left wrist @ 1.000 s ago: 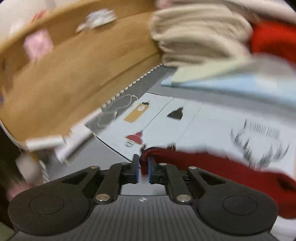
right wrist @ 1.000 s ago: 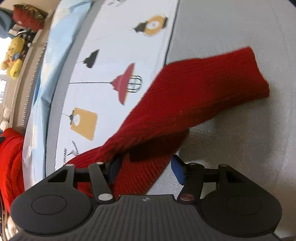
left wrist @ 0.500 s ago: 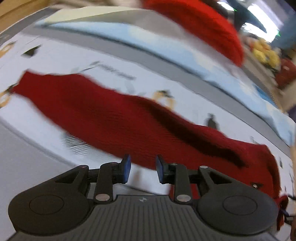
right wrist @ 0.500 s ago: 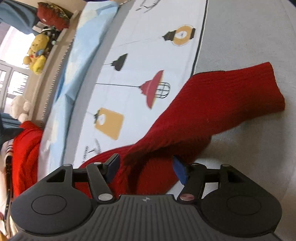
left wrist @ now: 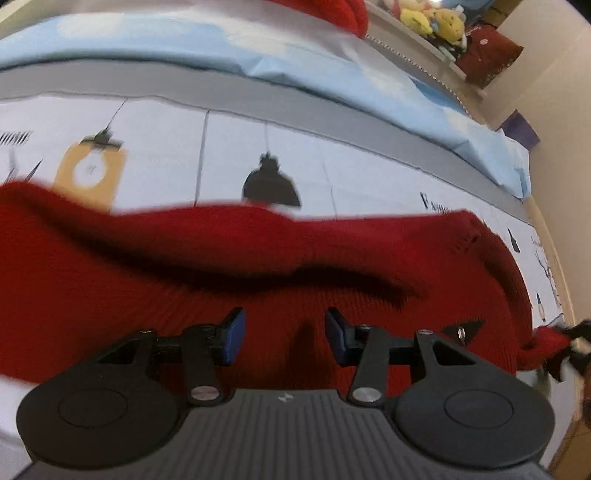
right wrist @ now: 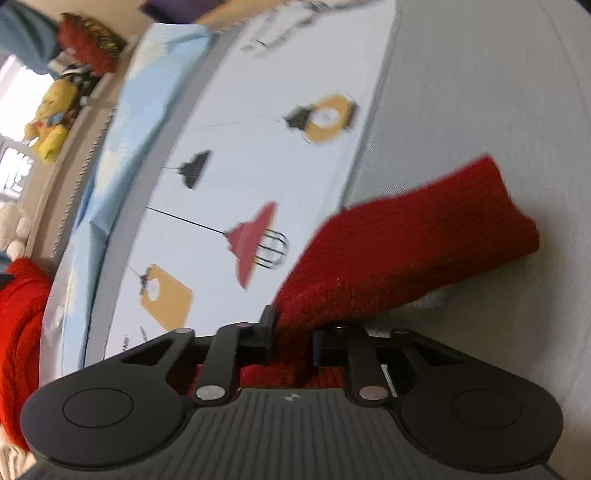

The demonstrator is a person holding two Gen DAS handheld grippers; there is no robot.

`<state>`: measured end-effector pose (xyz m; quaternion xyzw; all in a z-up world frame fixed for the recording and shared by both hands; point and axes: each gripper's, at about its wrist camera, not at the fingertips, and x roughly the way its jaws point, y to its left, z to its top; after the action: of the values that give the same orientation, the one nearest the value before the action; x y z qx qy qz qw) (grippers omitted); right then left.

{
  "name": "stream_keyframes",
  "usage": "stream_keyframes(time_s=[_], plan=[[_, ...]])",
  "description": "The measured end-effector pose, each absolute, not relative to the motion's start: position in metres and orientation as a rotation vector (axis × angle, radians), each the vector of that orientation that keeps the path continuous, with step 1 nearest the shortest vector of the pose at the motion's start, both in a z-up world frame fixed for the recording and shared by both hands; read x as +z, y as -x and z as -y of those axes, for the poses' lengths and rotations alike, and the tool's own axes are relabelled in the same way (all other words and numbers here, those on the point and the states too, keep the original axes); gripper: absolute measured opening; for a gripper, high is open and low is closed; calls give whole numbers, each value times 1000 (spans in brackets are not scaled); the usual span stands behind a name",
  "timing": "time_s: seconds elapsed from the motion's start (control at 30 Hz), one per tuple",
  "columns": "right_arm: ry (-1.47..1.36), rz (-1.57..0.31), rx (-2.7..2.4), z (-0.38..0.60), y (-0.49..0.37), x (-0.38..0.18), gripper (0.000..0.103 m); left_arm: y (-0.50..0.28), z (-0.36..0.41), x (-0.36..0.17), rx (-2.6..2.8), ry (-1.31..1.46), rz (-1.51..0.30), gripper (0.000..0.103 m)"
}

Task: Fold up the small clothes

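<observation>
A dark red knit garment [left wrist: 184,266] lies stretched across the lamp-print bedsheet [left wrist: 166,155], with a long crease along it. My left gripper [left wrist: 284,332] hovers just over its near edge. Its jaws are opening, with blue pads [left wrist: 232,338] apart and only the knit lying beneath them. In the right wrist view one end of the garment [right wrist: 406,240] lifts off the grey part of the sheet [right wrist: 480,92]. My right gripper [right wrist: 293,332] is closing, and its pads pinch a bunch of that red knit.
A light blue quilt [left wrist: 258,48] runs along the far side of the bed. Plush toys [left wrist: 432,20] sit on a ledge beyond it. Another brighter red cloth [right wrist: 18,332] is heaped at the left edge of the right wrist view.
The left gripper let go of the garment's end, swung away from the wooden board and down over the middle of the garment, jaws parting. The right gripper's jaws closed on the red knit.
</observation>
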<state>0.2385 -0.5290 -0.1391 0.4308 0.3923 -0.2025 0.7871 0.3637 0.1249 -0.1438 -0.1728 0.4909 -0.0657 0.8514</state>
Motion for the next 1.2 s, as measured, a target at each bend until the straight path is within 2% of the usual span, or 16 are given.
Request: stream_keyframes(time_s=[0.1,0.17,0.23,0.3,0.4,0.5,0.67,0.73,0.8,0.87,0.93,1.0,1.03,1.07,1.13,1.2], plan=[[-790,-686,-264,513,-240,-95,14,-371,-142,-139,-27,412,-869,42],[-708,-515,-133,502,-232,-64,14,-363,-163,-128,155,463,-752,40],[-588,-377,-119,497,-218,-45,14,-358,-177,-128,222,495,-740,40],[-596,-415,-235,510,-215,-55,14,-356,-177,-129,190,475,-772,40],[-646,-717,-527,544,-223,-107,15,-352,-164,-125,146,422,-779,40],[-844,-813,-574,573,-216,-152,21,-350,-154,-122,100,433,-782,40],[-978,-709,-547,597,-206,-169,26,-341,-143,-97,39,451,-759,41],[-1055,-665,-544,609,-200,-175,22,-333,-139,-84,8,447,-749,42],[-1079,-631,-525,617,-200,-175,14,-326,-137,-75,-19,441,-738,41],[-1011,-540,-485,623,-199,-157,13,-317,-133,-66,-46,428,-735,41],[-784,-416,-370,614,-205,-121,13,-309,-131,-60,-71,409,-743,44],[-677,-393,-343,609,-209,-109,20,-300,-130,-54,-72,390,-771,49],[-681,-457,-416,613,-213,-112,32,-296,-130,-53,-64,382,-793,51],[-685,-545,-536,617,-216,-119,38,-292,-129,-52,-56,371,-824,51],[-610,-796,-726,618,-220,-142,38,-284,-125,-53,-35,325,-920,51],[-549,-804,-731,610,-213,-144,38,-266,-121,-59,-20,289,-1013,51]])
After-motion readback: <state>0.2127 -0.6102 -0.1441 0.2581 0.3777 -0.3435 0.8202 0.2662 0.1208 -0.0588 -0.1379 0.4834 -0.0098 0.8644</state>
